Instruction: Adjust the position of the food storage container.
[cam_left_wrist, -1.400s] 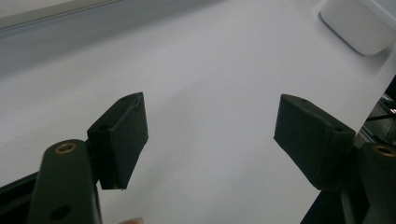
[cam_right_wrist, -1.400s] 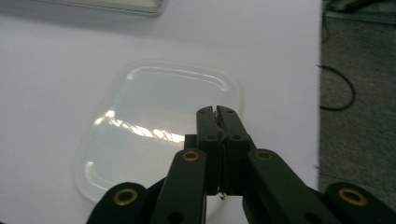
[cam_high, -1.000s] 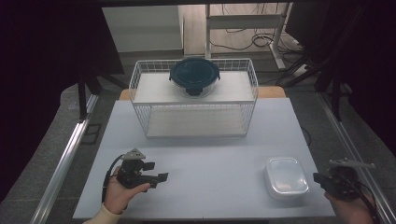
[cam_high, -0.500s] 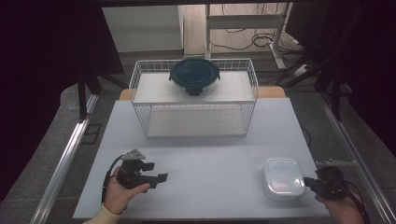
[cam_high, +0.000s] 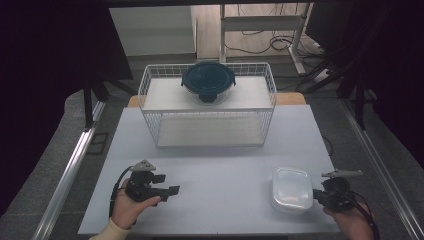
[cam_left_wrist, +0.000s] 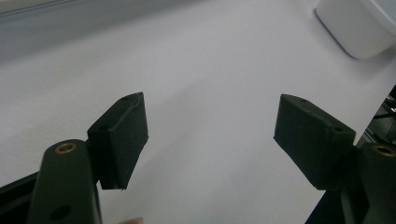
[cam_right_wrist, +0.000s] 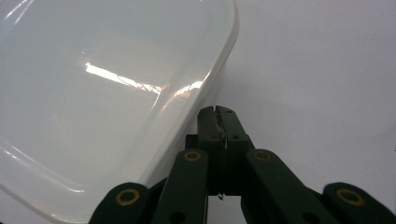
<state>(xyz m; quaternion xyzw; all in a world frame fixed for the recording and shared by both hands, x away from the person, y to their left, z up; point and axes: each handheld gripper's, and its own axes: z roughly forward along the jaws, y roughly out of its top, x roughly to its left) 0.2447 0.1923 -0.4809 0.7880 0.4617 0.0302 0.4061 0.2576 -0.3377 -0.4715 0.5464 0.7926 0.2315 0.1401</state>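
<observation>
Taking the white lidded container (cam_high: 291, 189) at the table's (cam_high: 220, 175) near right as the landmark, the left gripper (cam_high: 167, 190) sits well to its left, low over the bare tabletop, with its jaws spread wide and nothing between them; in the left gripper view the container (cam_left_wrist: 357, 25) lies off toward the far corner. It looks parked there, out of the way and ready while the other hand works. Farther back, beyond the container and toward the middle, a white wire basket (cam_high: 210, 107) carries a round dark-lidded bowl (cam_high: 207, 82) on its top shelf, away from both hands. The right gripper (cam_high: 316, 195) is at the container's right edge, its jaws pressed together with nothing held; in the right gripper view the tips (cam_right_wrist: 218, 120) lie just beside the container's rim (cam_right_wrist: 205, 88), probably to nudge it or get under the lid. A second ago this gripper was farther right, apart from the container; the left one has not moved.
</observation>
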